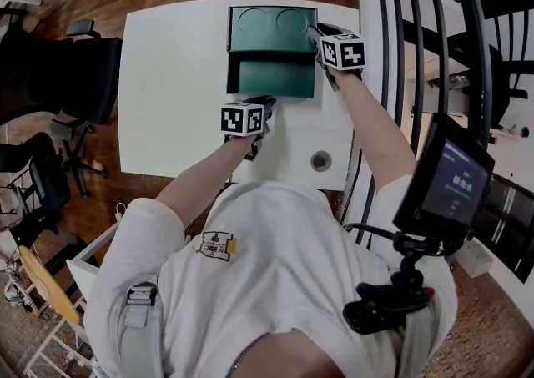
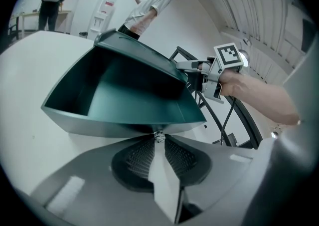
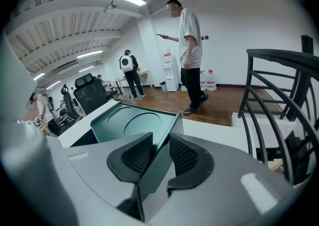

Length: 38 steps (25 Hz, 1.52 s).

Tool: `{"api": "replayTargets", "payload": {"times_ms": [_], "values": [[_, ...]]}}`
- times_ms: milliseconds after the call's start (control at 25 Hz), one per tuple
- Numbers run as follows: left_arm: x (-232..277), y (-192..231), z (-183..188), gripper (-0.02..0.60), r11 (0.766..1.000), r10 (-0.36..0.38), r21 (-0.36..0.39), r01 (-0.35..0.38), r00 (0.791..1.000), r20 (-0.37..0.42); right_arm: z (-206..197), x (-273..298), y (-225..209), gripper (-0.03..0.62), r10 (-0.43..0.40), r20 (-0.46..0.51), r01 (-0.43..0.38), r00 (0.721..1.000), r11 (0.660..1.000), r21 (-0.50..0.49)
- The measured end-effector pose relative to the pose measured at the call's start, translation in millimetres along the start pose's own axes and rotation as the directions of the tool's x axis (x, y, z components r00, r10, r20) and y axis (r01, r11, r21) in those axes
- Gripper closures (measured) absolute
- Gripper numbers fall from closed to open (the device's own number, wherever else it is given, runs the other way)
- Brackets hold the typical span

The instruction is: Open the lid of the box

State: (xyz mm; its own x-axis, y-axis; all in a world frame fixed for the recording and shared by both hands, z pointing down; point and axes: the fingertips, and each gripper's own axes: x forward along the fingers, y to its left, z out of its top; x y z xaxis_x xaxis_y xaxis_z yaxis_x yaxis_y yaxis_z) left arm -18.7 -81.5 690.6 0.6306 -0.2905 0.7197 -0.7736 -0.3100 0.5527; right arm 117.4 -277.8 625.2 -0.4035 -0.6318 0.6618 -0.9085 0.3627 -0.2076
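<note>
1. Right gripper view: the right gripper [image 3: 160, 142] has its jaws partly apart, with the pads clamped on the side edge of the dark green flat lid [image 3: 134, 122].
2. The left gripper [image 2: 158, 137] has its jaws narrowed, and the tips pinch the near wall of the dark green rectangular box [image 2: 124, 90].
3. The box sits at the far edge of the white table [image 1: 175, 76], with the lid raised and tipped back.
4. The opening looks nearly done. The next move probably calls for easing the lid back to rest while the box is steadied.

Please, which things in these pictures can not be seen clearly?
- The small shiny part pinched by the left tongs: too small to identify, left gripper view.
- The lid edge inside the right tongs: covered by their pads, right gripper view.
- The screen text: too small, head view.
</note>
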Motion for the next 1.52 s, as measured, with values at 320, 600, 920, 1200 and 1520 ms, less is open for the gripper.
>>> {"api": "replayTargets", "payload": {"times_ms": [320,600,920,1200,1520], "values": [[1,2,-9,0.486,1.0,-0.025,0.002,0.025,1.0,-0.002,-2,1,1,0.466,0.035,0.02,-0.035,0.999,0.999,0.006],[-38,4,-9,0.437,0.996,-0.087,0.01,0.086,0.991,0.1,13,-52,-7,0.458,0.025,0.196,-0.043,0.98,0.995,0.087],[-98,-1,-48,0.581,0.987,-0.16,0.025,0.159,0.961,0.224,-110,-160,85,0.522,0.092,0.217,-0.129,0.972,0.978,0.163],[-116,9,-63,0.581,0.981,-0.19,0.071,0.179,0.958,0.216,-196,-164,187,0.592,0.225,0.133,-0.249,0.965,0.946,0.208],[-118,15,-60,0.581,0.976,-0.214,0.074,0.203,0.955,0.204,-199,-148,212,0.594,0.265,0.101,-0.279,0.959,0.944,0.175]]}}
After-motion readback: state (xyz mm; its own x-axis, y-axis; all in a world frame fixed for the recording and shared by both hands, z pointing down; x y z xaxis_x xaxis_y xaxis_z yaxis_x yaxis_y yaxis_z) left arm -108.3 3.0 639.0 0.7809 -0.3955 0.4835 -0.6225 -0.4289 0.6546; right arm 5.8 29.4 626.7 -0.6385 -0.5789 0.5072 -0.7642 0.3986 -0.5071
